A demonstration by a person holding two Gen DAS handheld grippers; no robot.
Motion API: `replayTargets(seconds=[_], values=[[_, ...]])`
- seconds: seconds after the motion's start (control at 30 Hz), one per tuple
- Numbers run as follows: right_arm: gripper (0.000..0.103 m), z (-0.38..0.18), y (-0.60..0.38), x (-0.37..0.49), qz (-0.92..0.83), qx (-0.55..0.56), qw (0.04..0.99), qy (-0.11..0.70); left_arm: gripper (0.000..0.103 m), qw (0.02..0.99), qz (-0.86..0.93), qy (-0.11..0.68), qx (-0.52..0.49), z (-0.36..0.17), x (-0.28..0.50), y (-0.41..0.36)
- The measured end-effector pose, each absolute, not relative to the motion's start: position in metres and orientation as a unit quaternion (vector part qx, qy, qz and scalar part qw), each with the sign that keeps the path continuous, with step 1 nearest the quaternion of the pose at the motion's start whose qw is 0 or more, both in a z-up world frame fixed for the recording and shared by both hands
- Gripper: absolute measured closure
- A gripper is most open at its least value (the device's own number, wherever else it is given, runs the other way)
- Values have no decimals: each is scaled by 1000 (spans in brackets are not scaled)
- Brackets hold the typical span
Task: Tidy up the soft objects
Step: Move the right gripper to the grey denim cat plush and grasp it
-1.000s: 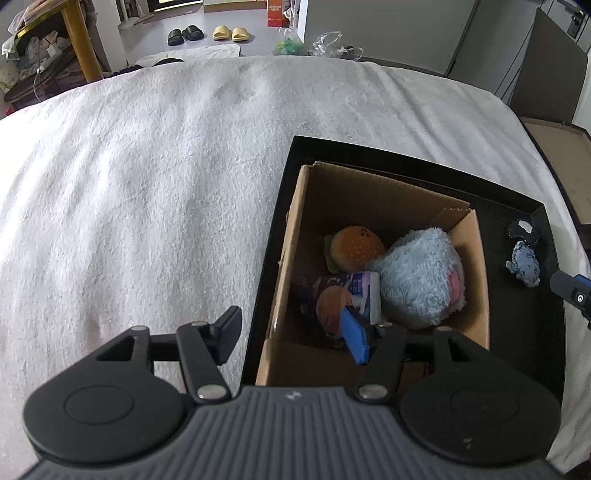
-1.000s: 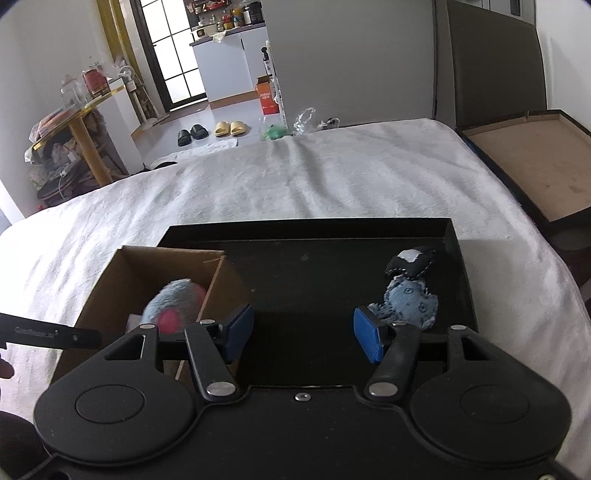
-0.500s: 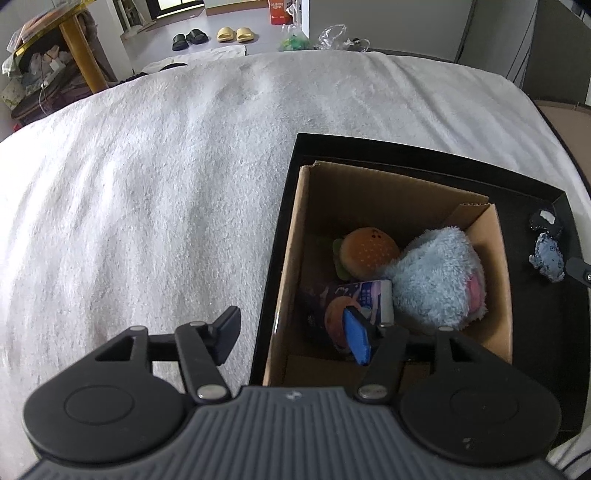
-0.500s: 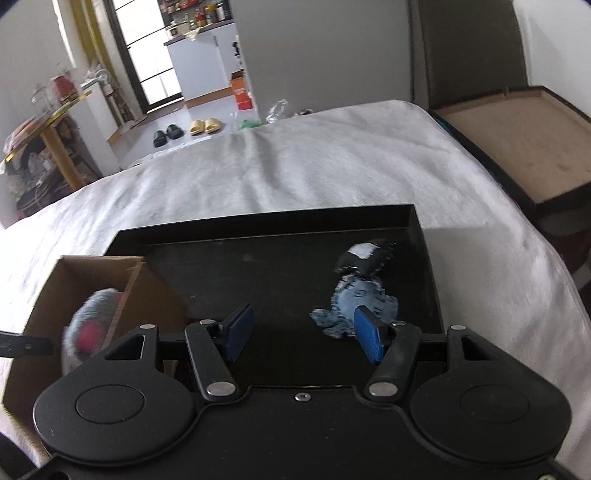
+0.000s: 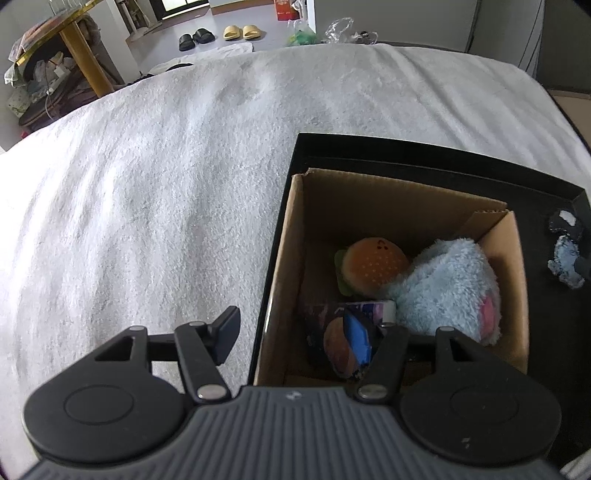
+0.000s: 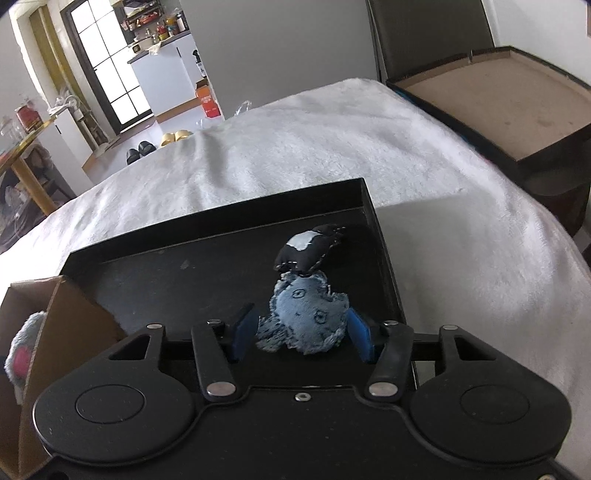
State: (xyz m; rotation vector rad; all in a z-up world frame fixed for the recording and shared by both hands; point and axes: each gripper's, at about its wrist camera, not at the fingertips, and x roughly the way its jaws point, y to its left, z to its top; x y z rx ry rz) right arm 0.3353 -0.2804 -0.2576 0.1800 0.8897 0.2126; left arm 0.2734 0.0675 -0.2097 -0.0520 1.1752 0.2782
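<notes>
A small blue and black plush doll (image 6: 306,317) lies on the black tray (image 6: 184,269), also seen in the left wrist view (image 5: 567,254). My right gripper (image 6: 301,334) is open, its blue pads on either side of the doll's blue head. A cardboard box (image 5: 291,236) stands in the tray and holds a burger plush (image 5: 373,266), a fluffy light blue plush (image 5: 447,291) and a printed soft item (image 5: 340,343). My left gripper (image 5: 291,339) is open and empty above the box's near left edge.
The tray rests on a white fleece-covered bed (image 5: 147,184). A dark open case with a brown inside (image 6: 491,99) stands off the right side of the bed. A wooden table (image 5: 74,48) and slippers (image 5: 240,32) are on the floor beyond.
My right gripper moved forward and right until the doll's head sits between its open pads. My left gripper drew back slightly over the box's left edge.
</notes>
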Motion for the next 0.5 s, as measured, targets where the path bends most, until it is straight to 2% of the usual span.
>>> replayTargets(seconds=[0.4,0.5], values=[[50,-282,-277,353,110,62,893,433,43,814,145,562,-14,-214,284,71],[58,-282,-272,350,118,47,892,434,43,814,144,562,-13,-215,284,71]])
